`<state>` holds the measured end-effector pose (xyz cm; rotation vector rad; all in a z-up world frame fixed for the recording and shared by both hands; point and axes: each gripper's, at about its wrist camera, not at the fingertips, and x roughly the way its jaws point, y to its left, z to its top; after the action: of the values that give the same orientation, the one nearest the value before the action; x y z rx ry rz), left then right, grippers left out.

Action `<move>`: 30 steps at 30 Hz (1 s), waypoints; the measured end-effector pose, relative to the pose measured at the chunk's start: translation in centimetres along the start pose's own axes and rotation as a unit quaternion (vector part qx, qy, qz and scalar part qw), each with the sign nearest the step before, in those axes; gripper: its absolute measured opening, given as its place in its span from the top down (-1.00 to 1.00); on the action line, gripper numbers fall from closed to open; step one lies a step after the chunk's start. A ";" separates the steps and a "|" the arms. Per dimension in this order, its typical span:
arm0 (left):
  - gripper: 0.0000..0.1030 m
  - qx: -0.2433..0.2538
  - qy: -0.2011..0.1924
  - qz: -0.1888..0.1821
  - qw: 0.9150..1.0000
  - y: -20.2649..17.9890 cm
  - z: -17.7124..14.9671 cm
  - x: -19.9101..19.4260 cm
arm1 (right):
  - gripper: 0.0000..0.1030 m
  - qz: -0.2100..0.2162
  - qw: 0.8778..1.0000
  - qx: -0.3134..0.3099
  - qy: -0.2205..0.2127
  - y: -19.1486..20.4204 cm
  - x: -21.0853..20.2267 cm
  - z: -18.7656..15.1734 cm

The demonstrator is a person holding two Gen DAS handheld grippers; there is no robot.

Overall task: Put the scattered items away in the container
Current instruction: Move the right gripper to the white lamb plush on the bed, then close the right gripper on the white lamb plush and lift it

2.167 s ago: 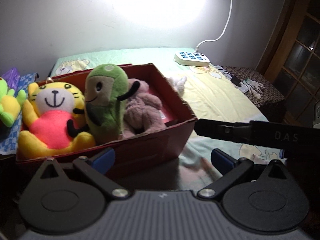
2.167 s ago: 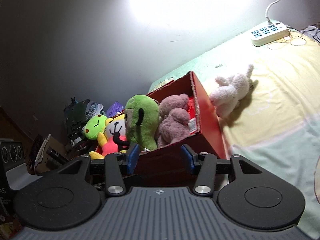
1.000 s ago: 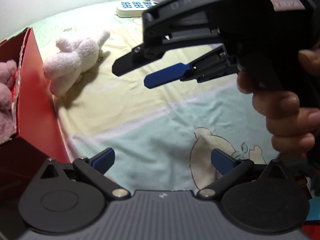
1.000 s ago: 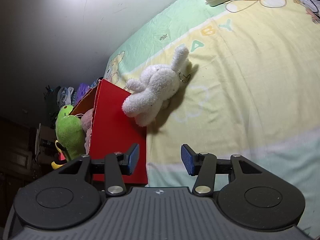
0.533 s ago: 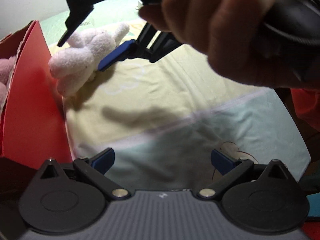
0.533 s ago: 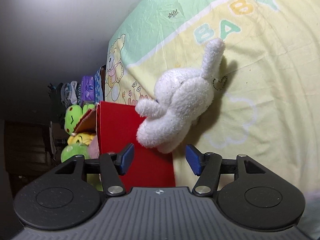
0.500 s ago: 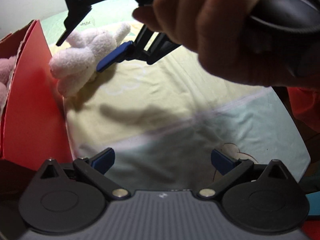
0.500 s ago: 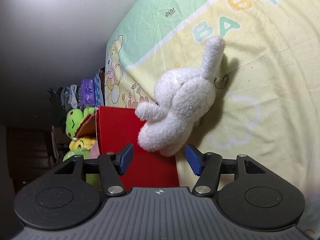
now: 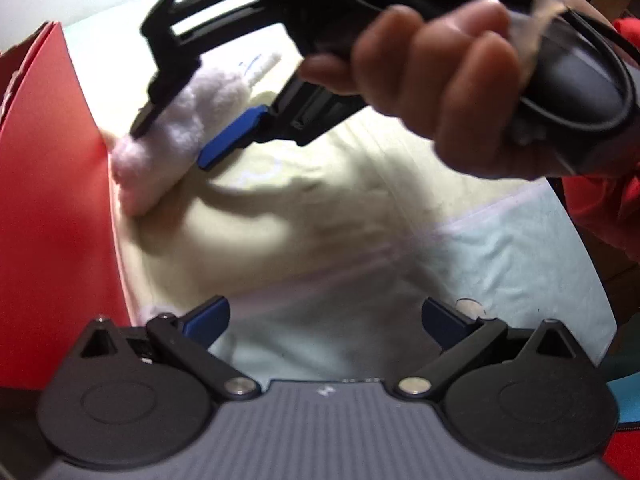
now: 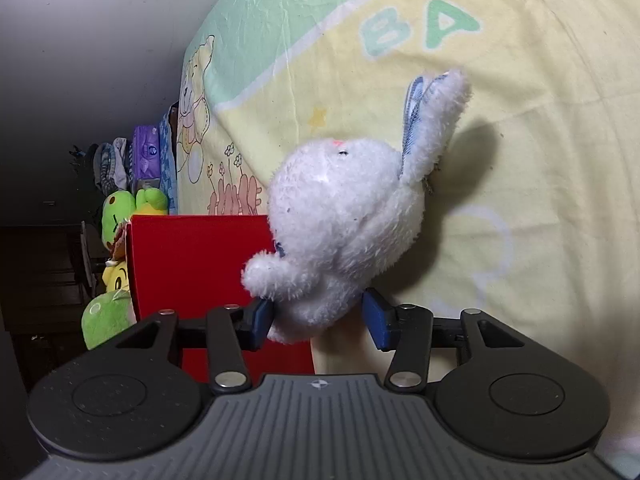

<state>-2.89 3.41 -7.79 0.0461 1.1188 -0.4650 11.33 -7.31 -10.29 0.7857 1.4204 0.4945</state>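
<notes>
Straddling the fluffy white plush rabbit (image 10: pixel 344 224) lying on the bedsheet beside the red cardboard box (image 10: pixel 200 264), the right gripper (image 10: pixel 318 316) stands parted, not yet pinching; closing on loose fur could let the rabbit slip free. The left gripper (image 9: pixel 322 318) hangs wide apart, empty.

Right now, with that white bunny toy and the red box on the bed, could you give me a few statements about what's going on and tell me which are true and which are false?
1. The white bunny lies outside the red box, on the bedsheet. True.
2. The right gripper has its fingers on either side of the bunny's lower body. True.
3. The left gripper is clamped on the bunny. False: it is open and holds nothing.
4. The red box stands far from the bunny. False: the bunny lies right beside its wall.
5. A green frog plush shows beyond the box. True.
</notes>
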 end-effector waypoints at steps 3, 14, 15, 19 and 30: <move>-0.98 -0.003 -0.003 -0.012 1.000 0.3 0.2 -0.3 | 0.08 -0.029 0.999 -0.018 -0.014 -1.4 -2.2 -0.8; -0.98 0.013 -0.002 -0.015 1.000 -0.5 1.0 -0.3 | -0.05 -0.001 0.998 -0.046 -0.038 -2.5 -2.3 -1.8; -0.98 0.013 -0.003 -0.010 1.000 -0.7 0.9 -0.2 | -0.05 0.006 0.998 -0.041 -0.040 -2.7 -1.8 -1.7; -0.98 0.001 -0.007 -0.001 1.000 -0.7 1.2 0.2 | 0.07 0.038 0.998 -0.030 -0.046 -2.9 -0.2 -1.1; -0.98 -0.009 -0.009 -0.030 0.999 -0.8 1.8 -0.1 | 0.31 0.031 0.992 -0.123 -0.013 -4.0 -4.3 -1.4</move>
<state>-1.73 2.25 -6.74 -0.0086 1.1084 -0.5085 8.90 -12.84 -10.24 0.6352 1.2836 0.6905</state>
